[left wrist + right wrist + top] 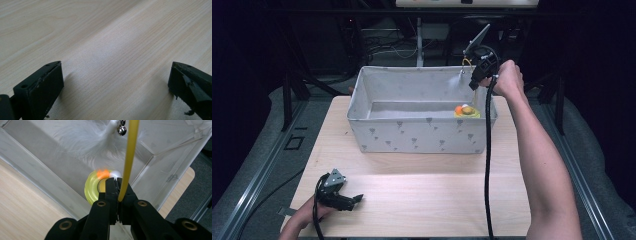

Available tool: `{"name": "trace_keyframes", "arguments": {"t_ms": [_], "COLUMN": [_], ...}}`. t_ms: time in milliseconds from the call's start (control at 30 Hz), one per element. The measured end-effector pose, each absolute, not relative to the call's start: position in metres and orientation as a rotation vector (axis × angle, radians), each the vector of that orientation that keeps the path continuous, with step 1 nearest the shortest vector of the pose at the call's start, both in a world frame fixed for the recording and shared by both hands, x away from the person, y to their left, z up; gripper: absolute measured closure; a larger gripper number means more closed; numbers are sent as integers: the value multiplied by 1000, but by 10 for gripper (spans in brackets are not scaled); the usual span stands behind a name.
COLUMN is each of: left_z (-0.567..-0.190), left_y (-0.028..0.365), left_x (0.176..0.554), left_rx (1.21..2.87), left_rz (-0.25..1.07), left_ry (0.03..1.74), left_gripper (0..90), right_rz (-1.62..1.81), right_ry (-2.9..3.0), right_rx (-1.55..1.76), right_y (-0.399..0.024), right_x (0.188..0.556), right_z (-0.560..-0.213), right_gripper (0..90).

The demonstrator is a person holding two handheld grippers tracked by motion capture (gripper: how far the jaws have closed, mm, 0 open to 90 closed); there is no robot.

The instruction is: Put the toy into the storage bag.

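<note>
R claw [117,185] clamped on yellow wand [130,152], held over far-right corner of bin [377,127]; feather [85,140] & bell [122,130] dangling from wand tip inside bin, above yellow ring toy [90,186] on bin floor w/ orange bit on top. L claw [116,87] wide, nothing between jaws, parked on tabletop [422,195] near-left, well apart from bin.

Step in hand, likely: lowering wand into bin. To do well: keep grip firm till feather end touches floor; bring hand down slowly, straight, clear of bin's right wall; tilt wand so its length lies along floor beside ring, not propped on rim; release only once wand rests; lift claw straight up w/o snagging feather or cable [487,165]; L claw to stay put.
</note>
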State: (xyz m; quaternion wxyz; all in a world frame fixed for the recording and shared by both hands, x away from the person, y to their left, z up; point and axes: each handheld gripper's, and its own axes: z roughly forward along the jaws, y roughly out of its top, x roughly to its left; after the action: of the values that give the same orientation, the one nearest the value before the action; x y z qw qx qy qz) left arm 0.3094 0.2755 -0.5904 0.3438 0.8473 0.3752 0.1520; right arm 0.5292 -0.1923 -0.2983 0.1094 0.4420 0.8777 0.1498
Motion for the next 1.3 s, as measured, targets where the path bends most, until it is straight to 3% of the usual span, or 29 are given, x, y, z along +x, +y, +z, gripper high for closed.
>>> {"name": "trace_keyframes", "arguments": {"t_ms": [1300], "left_z": [-590], "left_y": [276], "left_x": [309], "left_rx": [2204], "left_rz": [395], "left_ry": [973], "left_gripper": [0], "right_rz": [252], "right_ry": [2692], "right_rx": [1394], "right_y": [-212], "right_x": [527], "right_z": [-376], "right_gripper": [878]}}
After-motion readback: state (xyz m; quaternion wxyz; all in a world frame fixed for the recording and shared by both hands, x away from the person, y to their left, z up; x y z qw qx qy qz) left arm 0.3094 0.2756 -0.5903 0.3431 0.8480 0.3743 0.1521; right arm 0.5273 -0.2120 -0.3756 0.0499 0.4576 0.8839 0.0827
